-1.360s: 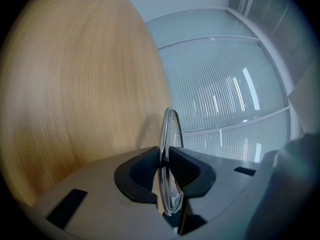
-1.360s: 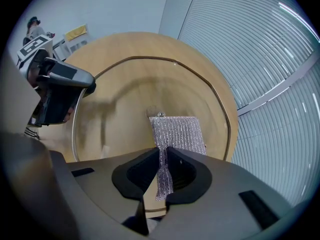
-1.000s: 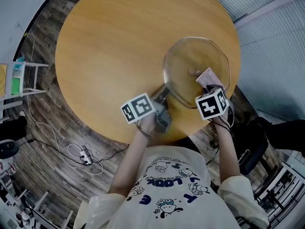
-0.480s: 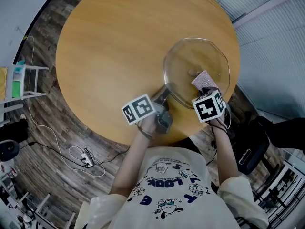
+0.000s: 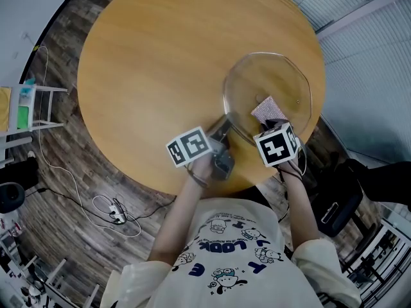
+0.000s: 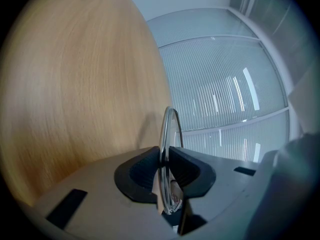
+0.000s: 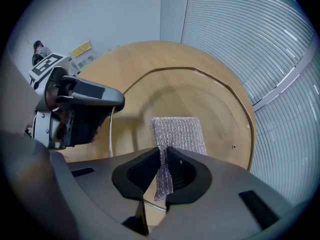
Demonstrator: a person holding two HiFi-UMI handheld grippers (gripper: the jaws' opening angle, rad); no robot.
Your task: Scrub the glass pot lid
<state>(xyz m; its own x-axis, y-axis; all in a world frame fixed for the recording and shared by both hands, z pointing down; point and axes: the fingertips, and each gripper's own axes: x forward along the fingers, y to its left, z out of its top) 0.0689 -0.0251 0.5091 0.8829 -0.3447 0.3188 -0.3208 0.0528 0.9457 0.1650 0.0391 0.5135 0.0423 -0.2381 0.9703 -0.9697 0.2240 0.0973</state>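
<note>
A clear glass pot lid (image 5: pixel 270 76) lies at the near right of the round wooden table (image 5: pixel 160 63). My left gripper (image 5: pixel 222 126) is shut on the lid's near-left rim. In the left gripper view the glass rim (image 6: pixel 169 121) stands edge-on between the dark pads of the left gripper (image 6: pixel 164 156). My right gripper (image 5: pixel 275 126) points steeply down over the lid, shut on a grey mesh scrub cloth (image 5: pixel 264 110). In the right gripper view the scrub cloth (image 7: pixel 179 133) lies spread on the lid (image 7: pixel 220 109), its near end pinched in the right gripper (image 7: pixel 164 159).
The table edge runs close below both grippers. A white rack (image 5: pixel 29 104) stands on the wooden floor at the left, and a cable (image 5: pixel 109 205) lies near it. Dark furniture (image 5: pixel 340 204) sits at the right by a ribbed wall (image 5: pixel 372 63).
My right gripper has dragged the cloth a little leftward across the lid, toward the left gripper. The left gripper and the lid have stayed put.
</note>
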